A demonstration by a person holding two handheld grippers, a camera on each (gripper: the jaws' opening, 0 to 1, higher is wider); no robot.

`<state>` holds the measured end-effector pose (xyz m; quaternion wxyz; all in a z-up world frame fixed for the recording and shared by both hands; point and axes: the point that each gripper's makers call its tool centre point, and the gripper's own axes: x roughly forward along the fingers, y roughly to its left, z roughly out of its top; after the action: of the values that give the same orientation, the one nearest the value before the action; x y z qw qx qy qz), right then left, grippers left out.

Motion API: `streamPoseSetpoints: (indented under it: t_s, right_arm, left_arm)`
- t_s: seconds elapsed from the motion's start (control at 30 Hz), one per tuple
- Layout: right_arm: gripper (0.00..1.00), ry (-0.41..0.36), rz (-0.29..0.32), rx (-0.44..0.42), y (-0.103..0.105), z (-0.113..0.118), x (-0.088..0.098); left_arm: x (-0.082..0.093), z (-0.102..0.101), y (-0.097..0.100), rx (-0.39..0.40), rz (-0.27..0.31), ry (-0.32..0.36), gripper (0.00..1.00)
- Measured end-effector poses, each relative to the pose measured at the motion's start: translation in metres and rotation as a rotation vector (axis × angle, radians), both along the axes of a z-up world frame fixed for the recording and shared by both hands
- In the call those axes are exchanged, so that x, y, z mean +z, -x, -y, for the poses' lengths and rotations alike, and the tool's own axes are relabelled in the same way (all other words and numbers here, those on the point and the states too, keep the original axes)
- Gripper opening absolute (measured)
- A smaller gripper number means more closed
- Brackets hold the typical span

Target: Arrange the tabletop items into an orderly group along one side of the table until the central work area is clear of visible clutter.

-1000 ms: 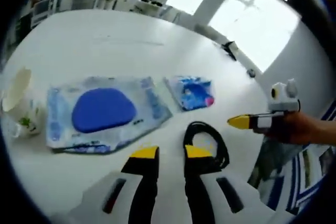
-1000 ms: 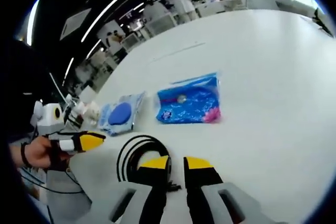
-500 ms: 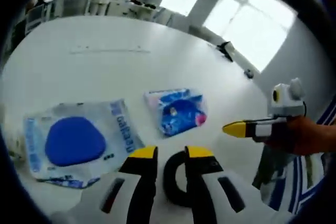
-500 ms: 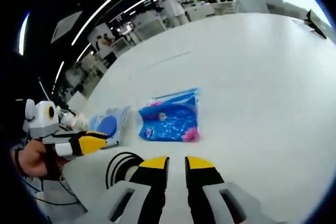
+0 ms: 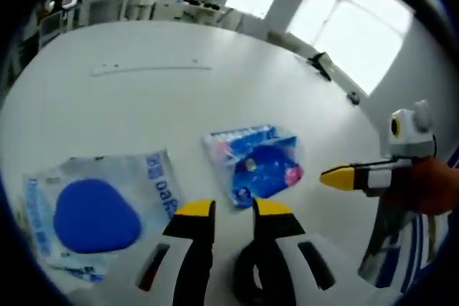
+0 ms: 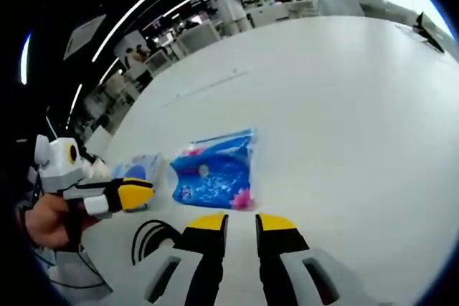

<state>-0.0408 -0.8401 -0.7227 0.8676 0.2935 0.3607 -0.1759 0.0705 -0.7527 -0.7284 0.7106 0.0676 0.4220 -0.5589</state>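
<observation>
In the left gripper view, the left claw [image 5: 234, 209] hangs low over the white worktop [image 5: 143, 98] with its yellow-tipped jaws a little apart and nothing between them, so it is released. Under and just behind its right jaw lies a coiled black cable [image 5: 247, 284], mostly covered by the claw body; how many loops it has cannot be made out. Just beyond the tips sits a small blue sachet pack [image 5: 254, 166]. To the near left lies a larger clear pouch with a blue oval pad [image 5: 97, 213], its left edge cut off by the view. At the right the right claw [image 5: 337, 177] reaches in, held by a hand [image 5: 430, 185]; its jaws overlap side-on, so their gap is unclear there.

In the right gripper view, the right claw [image 6: 242, 221] shows its jaws slightly parted and empty. The small blue sachet pack [image 6: 213, 173] lies just ahead of the tips, the cable [image 6: 147, 241] to the near left, half hidden by the claw body. The left claw [image 6: 133, 193] comes in from the left and covers part of the pouch [image 6: 143, 170].

Both packs look light, soft and slick, best pinched at a flat sealed edge. The cable is likely limp and will sag; several loops should be taken together.
</observation>
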Motion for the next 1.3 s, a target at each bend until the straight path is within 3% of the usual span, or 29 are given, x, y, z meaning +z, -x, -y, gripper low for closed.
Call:
streamPoseSetpoints:
  t_s: [0.37,0.67,0.93,1.3]
  right_arm:
    - [0.16,-0.012,0.016,-0.028,-0.024,0.029,-0.007]
    - [0.11,-0.022,-0.002,0.005,-0.04,0.024,-0.017]
    - [0.0,0.009,-0.043,0.021,-0.029,0.021,-0.025]
    - [0.0,-0.006,-0.014,0.003,-0.023,0.018,-0.019]
  left_arm:
    - [-0.003,0.018,-0.004,-0.004,0.007,-0.001,0.17]
    - [-0.009,0.025,-0.008,-0.018,0.02,-0.023,0.07]
    - [-0.012,0.022,-0.008,-0.015,0.02,-0.032,0.0]
    - [-0.007,0.022,0.0,-0.035,0.029,-0.025,0.0]
